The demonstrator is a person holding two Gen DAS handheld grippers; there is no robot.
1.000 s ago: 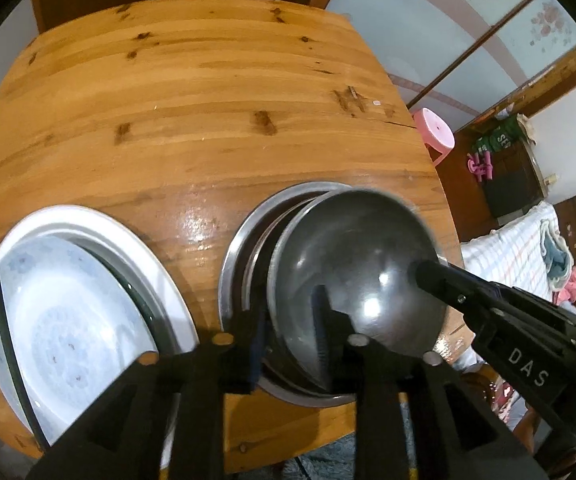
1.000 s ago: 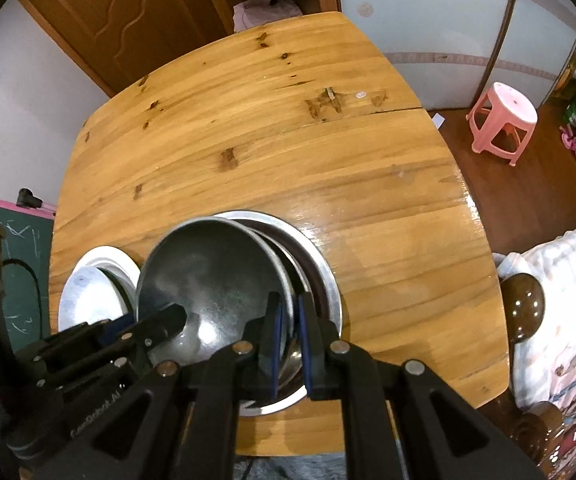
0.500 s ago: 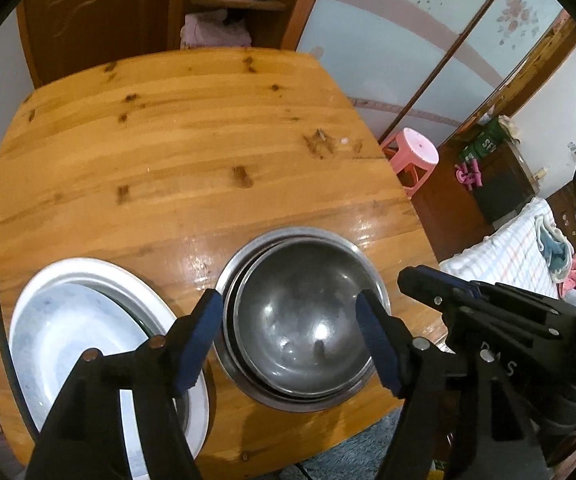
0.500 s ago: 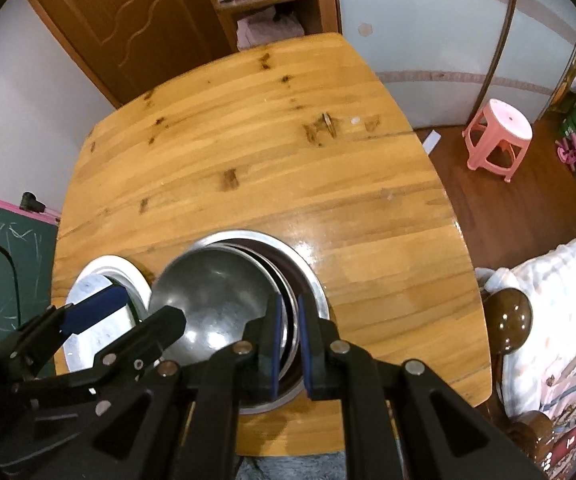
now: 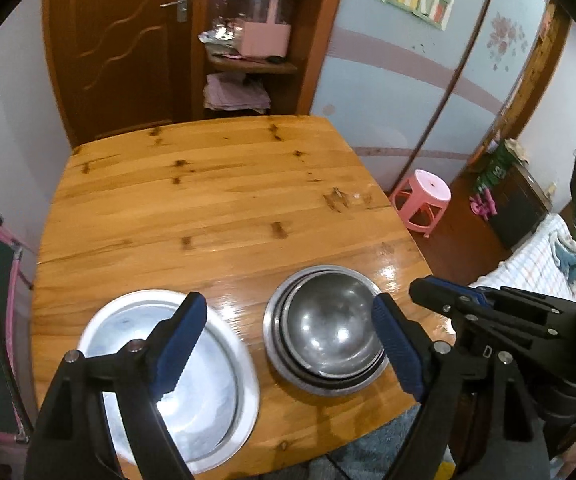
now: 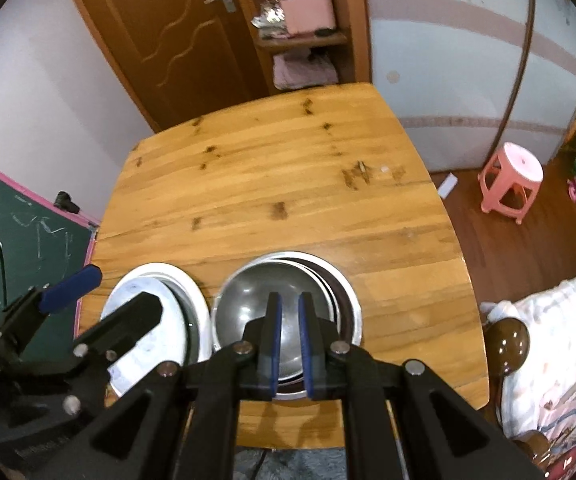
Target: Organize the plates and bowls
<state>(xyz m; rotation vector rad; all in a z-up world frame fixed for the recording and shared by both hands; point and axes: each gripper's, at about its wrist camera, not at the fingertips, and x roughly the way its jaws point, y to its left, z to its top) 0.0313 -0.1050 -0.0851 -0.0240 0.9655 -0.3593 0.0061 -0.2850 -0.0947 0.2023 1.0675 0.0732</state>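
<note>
Left tongs [image 5: 288, 344] have just opened, empty; right tongs [image 6: 288, 344] closed, empty. Best withdraw clear of the stacked bowls [image 5: 328, 328].

A home: wooden table [image 5: 215, 216], panelled door [image 5: 123, 48], pink stool [image 5: 424, 196], bedding [image 5: 528, 264] close by.

A wooden table [image 5: 215, 208] stands before a brown door [image 5: 123, 48] and an open shelf [image 5: 247, 60]. A pink stool [image 5: 422, 196] sits on the dark wooden floor [image 6: 528, 256] beside pale sliding panels [image 5: 400, 80].
</note>
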